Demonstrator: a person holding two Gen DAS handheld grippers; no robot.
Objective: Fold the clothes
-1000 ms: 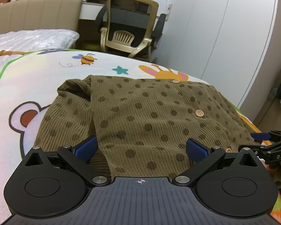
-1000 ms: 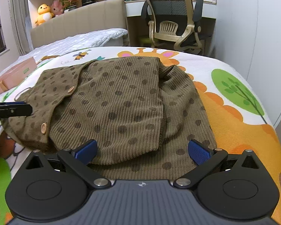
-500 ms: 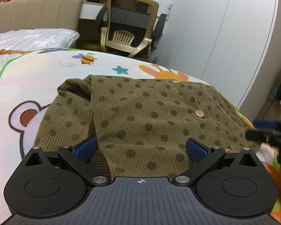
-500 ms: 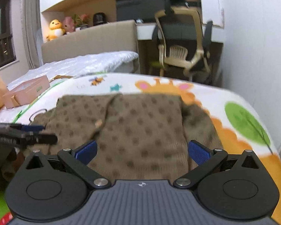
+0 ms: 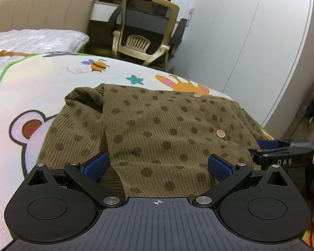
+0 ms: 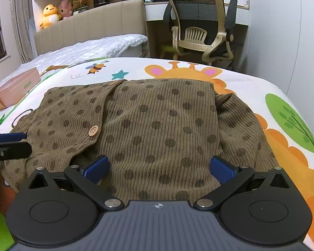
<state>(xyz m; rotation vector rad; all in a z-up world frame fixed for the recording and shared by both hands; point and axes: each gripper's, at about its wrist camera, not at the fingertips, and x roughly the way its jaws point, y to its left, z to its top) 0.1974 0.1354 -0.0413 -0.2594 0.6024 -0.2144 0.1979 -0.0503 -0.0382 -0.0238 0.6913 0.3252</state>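
Note:
A brown corduroy garment with dark dots and wooden buttons point(image 5: 157, 129) lies partly folded on a cartoon-print mat point(image 5: 41, 83); it also shows in the right wrist view point(image 6: 148, 125). My left gripper point(image 5: 158, 166) is open and empty, low over the garment's near edge. My right gripper point(image 6: 159, 167) is open and empty over the near hem. The right gripper's fingers point(image 5: 282, 148) show at the garment's right edge in the left wrist view. The left gripper's fingers point(image 6: 8, 144) show at the garment's left edge in the right wrist view.
An office chair point(image 6: 201, 25) stands behind the mat by a desk. A bed with a beige headboard point(image 6: 90, 27) lies at the back left. A pink box point(image 6: 12, 87) sits at the mat's left edge. White wardrobe doors point(image 5: 251, 31) stand on the right.
The right gripper swung up and away, then came back down close over the garment's near hem. The left gripper has hardly moved. Both stay open.

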